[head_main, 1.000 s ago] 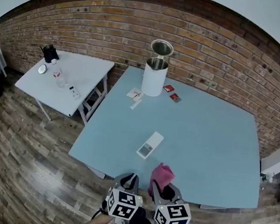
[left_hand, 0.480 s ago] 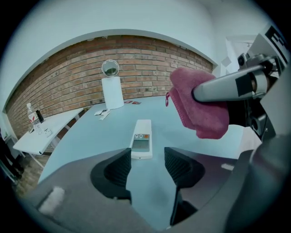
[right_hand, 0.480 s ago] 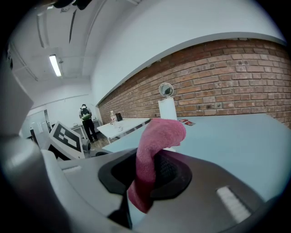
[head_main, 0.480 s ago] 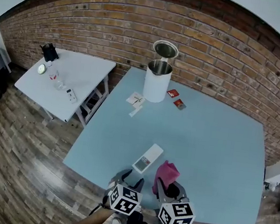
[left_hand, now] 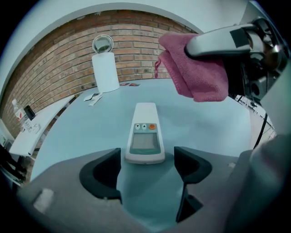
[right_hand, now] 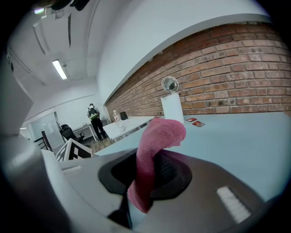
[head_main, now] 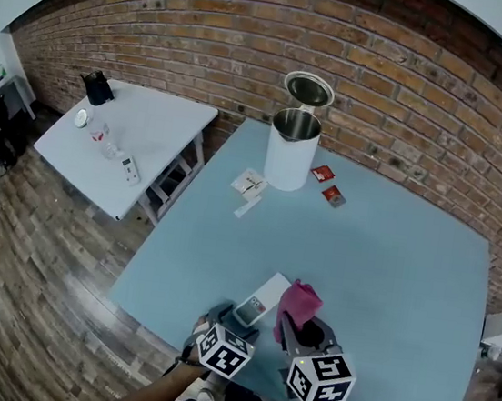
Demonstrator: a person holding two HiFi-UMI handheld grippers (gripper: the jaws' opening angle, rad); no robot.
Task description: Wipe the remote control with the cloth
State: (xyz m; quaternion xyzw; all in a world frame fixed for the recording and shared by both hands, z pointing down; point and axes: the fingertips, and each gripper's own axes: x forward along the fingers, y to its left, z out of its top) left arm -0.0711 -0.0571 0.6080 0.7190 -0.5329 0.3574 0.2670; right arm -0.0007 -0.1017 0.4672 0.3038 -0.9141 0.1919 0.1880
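The white remote control (head_main: 256, 304) lies flat, screen up, on the tabletop (head_main: 382, 249); the pink cloth (head_main: 297, 300) stands bunched, pinched in the right gripper (head_main: 301, 332).

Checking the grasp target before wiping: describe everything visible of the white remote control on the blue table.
The slim white plastic remote control is a rounded rectangle with a grey display and, above it, three small buttons, the right one orange. It lies flat, face up, on the light blue table, display end toward the left gripper. That gripper's jaws, which have just been opening, stand apart with the remote's near end just between their tips. Only the table visibly touches it.
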